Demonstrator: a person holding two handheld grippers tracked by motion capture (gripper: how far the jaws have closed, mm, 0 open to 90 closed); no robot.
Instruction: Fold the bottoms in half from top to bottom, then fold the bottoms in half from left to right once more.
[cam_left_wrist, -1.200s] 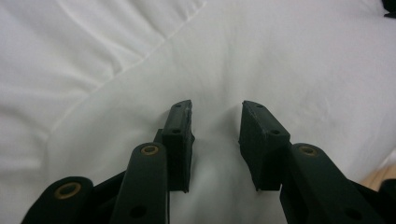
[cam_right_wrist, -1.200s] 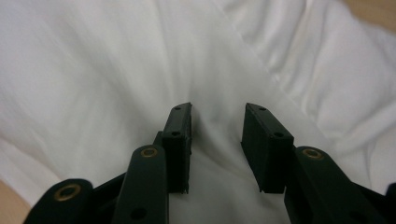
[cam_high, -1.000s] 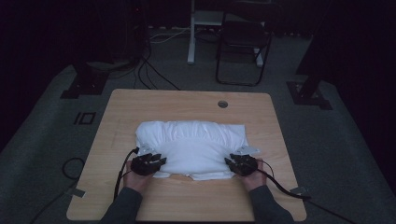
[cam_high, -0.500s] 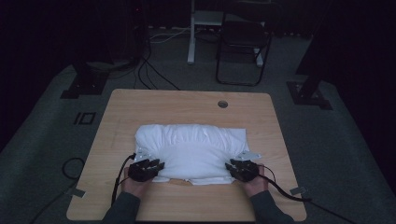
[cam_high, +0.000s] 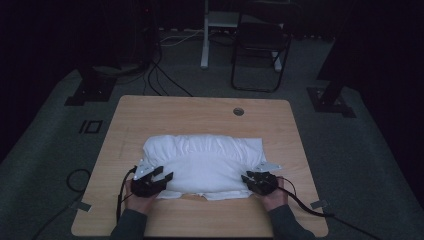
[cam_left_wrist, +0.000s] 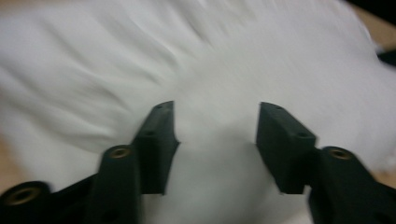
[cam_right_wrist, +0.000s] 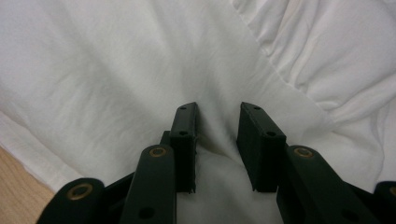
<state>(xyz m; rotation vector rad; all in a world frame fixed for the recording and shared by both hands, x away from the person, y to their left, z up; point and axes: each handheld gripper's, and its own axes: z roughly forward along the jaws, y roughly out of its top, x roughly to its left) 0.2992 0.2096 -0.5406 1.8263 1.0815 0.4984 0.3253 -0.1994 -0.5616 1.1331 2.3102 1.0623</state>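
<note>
The left gripper (cam_high: 162, 176), at the white cloth's (cam_high: 205, 162) near left corner, has just been opening, cloth loose between its jaws; the right gripper (cam_high: 252, 181) pinches a fold at the near right corner.

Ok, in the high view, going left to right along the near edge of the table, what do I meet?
Left tool → near hem of the white pillow → right tool → its trailing cable.

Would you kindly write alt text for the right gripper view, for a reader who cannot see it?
Two black jaws of the right gripper rise from the bottom edge and pinch a raised fold of white cloth between them. The wrinkled cloth spreads across the frame, with a seamed edge at upper right and a sliver of wooden table at lower left.
</note>
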